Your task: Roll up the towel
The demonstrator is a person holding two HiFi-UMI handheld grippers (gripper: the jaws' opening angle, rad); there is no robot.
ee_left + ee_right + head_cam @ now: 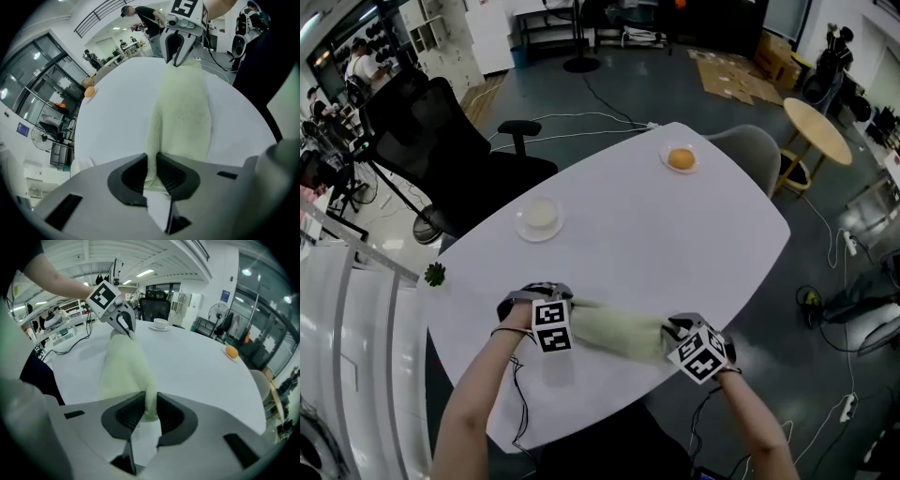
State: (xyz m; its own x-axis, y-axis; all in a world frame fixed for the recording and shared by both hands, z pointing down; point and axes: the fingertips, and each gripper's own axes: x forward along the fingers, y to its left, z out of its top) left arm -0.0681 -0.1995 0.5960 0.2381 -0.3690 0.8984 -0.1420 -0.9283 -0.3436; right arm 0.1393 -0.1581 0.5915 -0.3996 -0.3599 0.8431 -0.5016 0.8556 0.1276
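A pale green towel (617,331) lies stretched between my two grippers near the front edge of the white table (675,244). My left gripper (570,309) is shut on the towel's left end. In the left gripper view the cloth (183,108) is pinched between the dark pads (136,176) and runs away to the other gripper (177,60). My right gripper (671,330) is shut on the right end. The right gripper view shows the towel (124,366) squeezed between its pads (169,416), with the left gripper (128,331) at the far end.
A white cup on a saucer (540,217) stands mid-table and an orange on a small plate (681,158) sits at the far edge. A small green plant (435,274) is at the left rim. A black office chair (441,141) and a grey chair (755,150) stand beyond the table.
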